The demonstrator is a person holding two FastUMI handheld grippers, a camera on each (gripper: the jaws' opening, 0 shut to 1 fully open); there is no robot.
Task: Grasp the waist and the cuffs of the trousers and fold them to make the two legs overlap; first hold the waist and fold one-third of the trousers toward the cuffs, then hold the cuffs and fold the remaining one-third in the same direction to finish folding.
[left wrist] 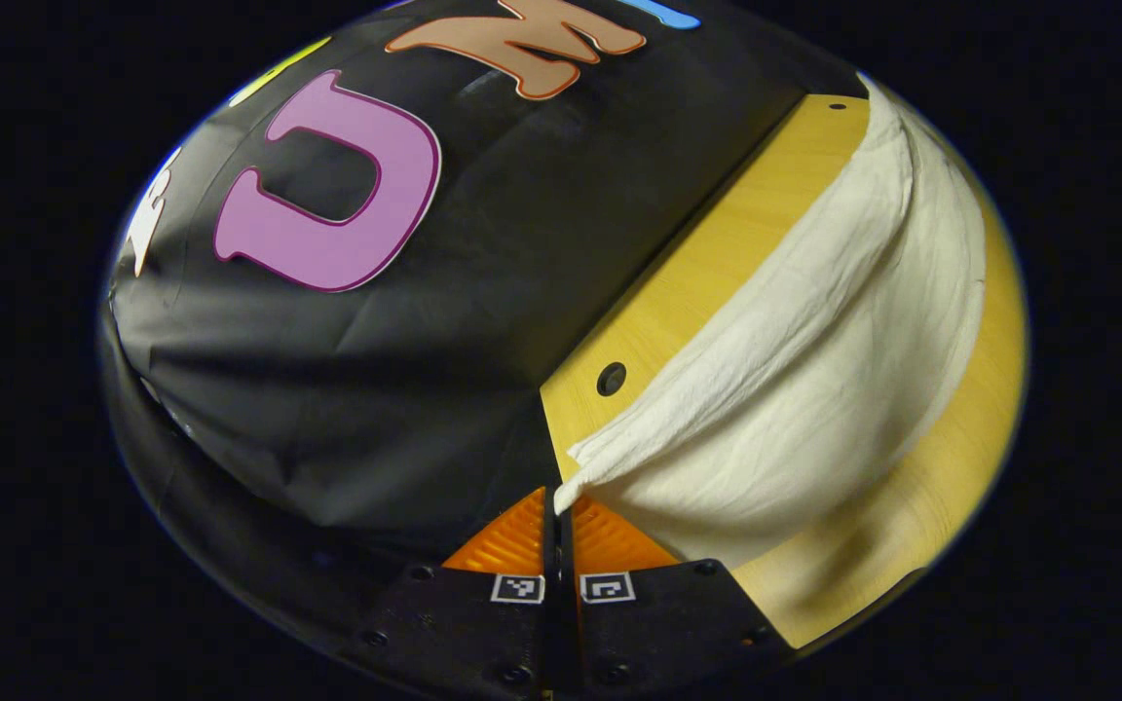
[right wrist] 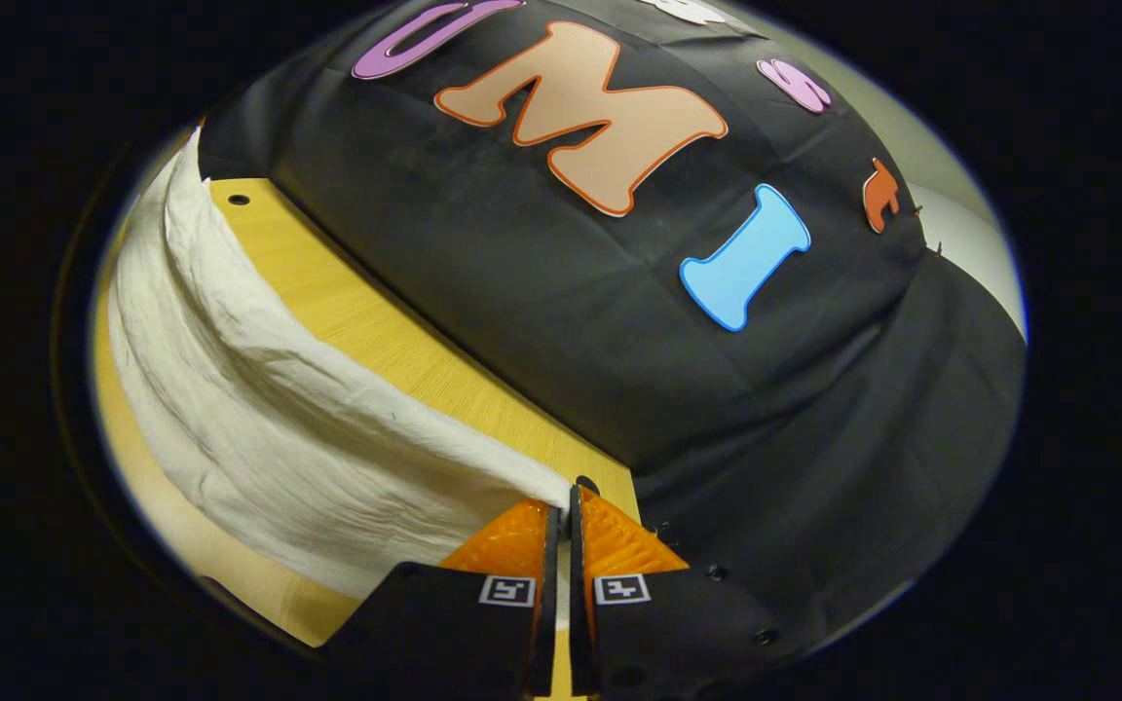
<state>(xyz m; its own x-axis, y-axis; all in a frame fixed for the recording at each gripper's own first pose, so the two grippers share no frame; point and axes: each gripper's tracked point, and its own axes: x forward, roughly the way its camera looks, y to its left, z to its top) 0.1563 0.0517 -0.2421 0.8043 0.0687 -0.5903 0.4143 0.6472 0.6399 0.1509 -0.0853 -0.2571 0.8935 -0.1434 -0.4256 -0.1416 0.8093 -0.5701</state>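
One pair of trousers (left wrist: 795, 389) lies on one wooden table (left wrist: 717, 263), and two grippers hold it, one at each end of the same edge. The trousers are off-white, of a thin, crinkled woven cloth, and they hang in a long sagging band between the two grips, with soft lengthwise folds.

In the left gripper view, the left gripper (left wrist: 558, 511) has its jaws pressed together with almost no gap, and a pointed corner of the trousers is pinched between the tips. From that corner the cloth rises and sweeps away over the table, its far end near the table's back edge.

In the right gripper view, the right gripper (right wrist: 561, 511) is likewise closed tight, with the edge of the trousers (right wrist: 259, 409) caught between its tips just beside the table's corner. The ribbed pads (right wrist: 619, 545) are wedge-shaped.

The table (right wrist: 376, 331) is smooth, yellow, fine-grained wood with a straight edge. Two small round holes (left wrist: 611, 378) show in it in the left gripper view, one close to the pinched corner of the trousers, one at the far end. Black cloth hangs behind the table.
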